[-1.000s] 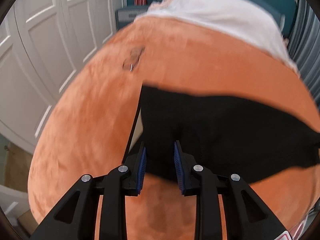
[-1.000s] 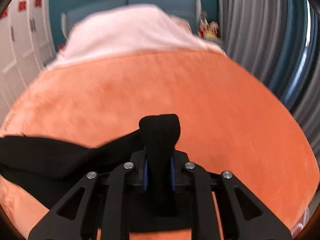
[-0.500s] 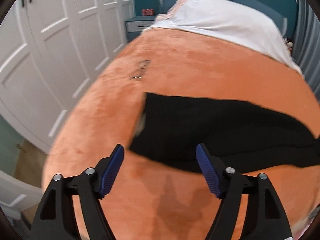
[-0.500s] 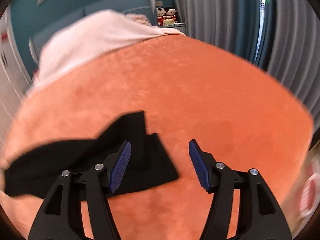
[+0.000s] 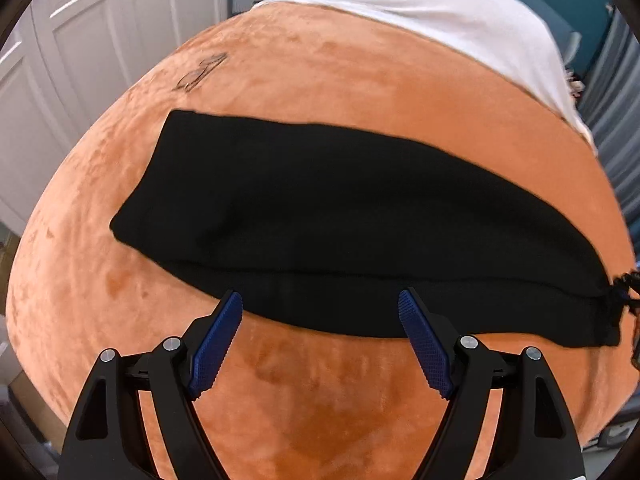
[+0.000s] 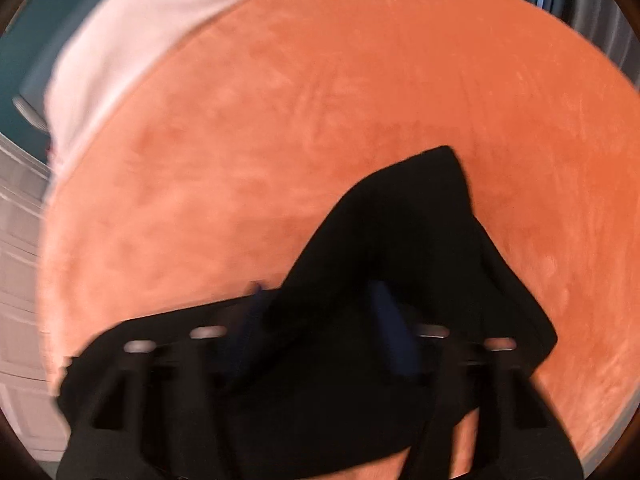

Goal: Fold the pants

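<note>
The black pants (image 5: 352, 216) lie flat across the orange blanket (image 5: 320, 80). The left gripper (image 5: 320, 340) hovers spread wide, empty, at their near edge. The right gripper (image 6: 320, 328), blurred, straddles cloth; its grip is unclear.

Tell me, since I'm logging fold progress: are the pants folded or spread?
Folded lengthwise: the black pants lie as one long band, a second layer's edge showing.

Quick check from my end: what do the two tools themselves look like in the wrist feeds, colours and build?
The left tool has matte black angular fingers with triangular cut-outs, silver round screw heads at the joints, and blue ribbed pads on the inner faces. The right tool is motion-blurred, but shows the same black frame, silver screw heads and dark blue pads. No cables, markings or sleeves are visible.
</note>
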`<state>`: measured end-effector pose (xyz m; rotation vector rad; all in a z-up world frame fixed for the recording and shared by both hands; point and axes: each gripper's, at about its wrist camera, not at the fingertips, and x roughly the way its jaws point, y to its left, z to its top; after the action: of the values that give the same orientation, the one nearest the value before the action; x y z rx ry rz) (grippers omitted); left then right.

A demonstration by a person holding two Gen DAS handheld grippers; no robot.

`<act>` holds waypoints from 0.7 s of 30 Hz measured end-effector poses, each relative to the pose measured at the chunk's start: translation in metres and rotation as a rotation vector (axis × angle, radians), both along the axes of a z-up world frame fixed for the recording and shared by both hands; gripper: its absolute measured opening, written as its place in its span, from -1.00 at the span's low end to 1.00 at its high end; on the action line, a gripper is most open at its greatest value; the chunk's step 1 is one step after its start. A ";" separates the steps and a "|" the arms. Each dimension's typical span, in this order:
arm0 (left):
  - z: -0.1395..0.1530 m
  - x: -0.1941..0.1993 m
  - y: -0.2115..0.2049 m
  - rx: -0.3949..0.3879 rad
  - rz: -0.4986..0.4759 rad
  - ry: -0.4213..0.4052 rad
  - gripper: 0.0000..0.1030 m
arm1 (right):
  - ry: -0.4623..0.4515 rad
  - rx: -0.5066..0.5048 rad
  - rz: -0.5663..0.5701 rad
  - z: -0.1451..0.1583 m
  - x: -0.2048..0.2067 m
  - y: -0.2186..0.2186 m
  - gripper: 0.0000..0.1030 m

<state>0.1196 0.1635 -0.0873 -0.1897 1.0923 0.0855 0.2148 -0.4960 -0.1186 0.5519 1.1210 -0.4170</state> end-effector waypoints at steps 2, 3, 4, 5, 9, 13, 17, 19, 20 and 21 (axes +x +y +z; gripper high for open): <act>-0.007 0.006 0.004 0.006 0.015 0.023 0.51 | -0.148 0.010 0.026 0.028 -0.007 0.008 -0.87; -0.009 0.008 0.007 0.014 0.019 0.030 0.51 | -0.262 0.018 0.056 0.049 -0.018 0.012 -0.87; -0.010 0.009 0.011 0.021 0.021 0.033 0.51 | -0.392 0.008 0.104 0.076 -0.038 0.018 -0.87; -0.011 0.009 0.018 0.027 0.024 0.032 0.51 | -0.459 -0.011 0.135 0.092 -0.055 0.020 -0.87; -0.020 0.005 0.033 0.027 0.047 0.042 0.51 | -0.384 -0.046 0.134 0.063 -0.104 -0.002 -0.63; -0.028 -0.002 0.044 -0.025 0.080 0.076 0.51 | -0.128 0.021 0.028 -0.026 -0.132 -0.033 -0.47; -0.025 -0.012 0.064 -0.092 0.127 0.084 0.51 | -0.244 0.052 -0.026 -0.015 -0.156 -0.025 -0.09; -0.022 -0.013 0.076 -0.110 0.163 0.072 0.51 | -0.238 -0.002 -0.001 -0.010 -0.152 -0.022 0.02; -0.023 -0.012 0.085 -0.151 0.193 0.067 0.53 | -0.231 -0.027 0.012 -0.009 -0.147 -0.020 0.03; -0.025 -0.012 0.090 -0.177 0.212 0.065 0.53 | -0.226 -0.040 0.017 -0.005 -0.139 -0.023 0.09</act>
<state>0.1075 0.2531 -0.1127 -0.4645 1.1422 0.1857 0.0762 -0.5186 -0.1240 0.5396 0.8981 -0.3519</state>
